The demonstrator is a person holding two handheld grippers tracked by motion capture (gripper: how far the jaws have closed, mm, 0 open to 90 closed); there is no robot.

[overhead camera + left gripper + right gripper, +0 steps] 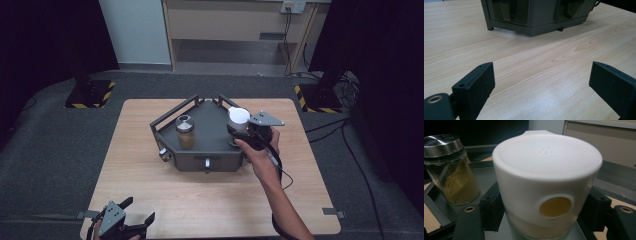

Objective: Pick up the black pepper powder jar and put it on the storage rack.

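Presently the right gripper (239, 131) has its jaws clamped on either side of a white-capped jar (546, 187), which stands on the grey tray (210, 150) beside a steel-lidded spice jar (185, 131). Well short of the tray, the left gripper (137, 220) rests with jaws spread wide over bare table (536, 65), holding nothing.

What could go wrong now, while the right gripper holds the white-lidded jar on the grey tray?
1. The right gripper grips the white-lidded jar just under its cap; the cap might come loose.
2. The glass spice jar stands close by on the grey tray; a sideways move could knock it.
3. The tray's raised rail could catch a low lift.
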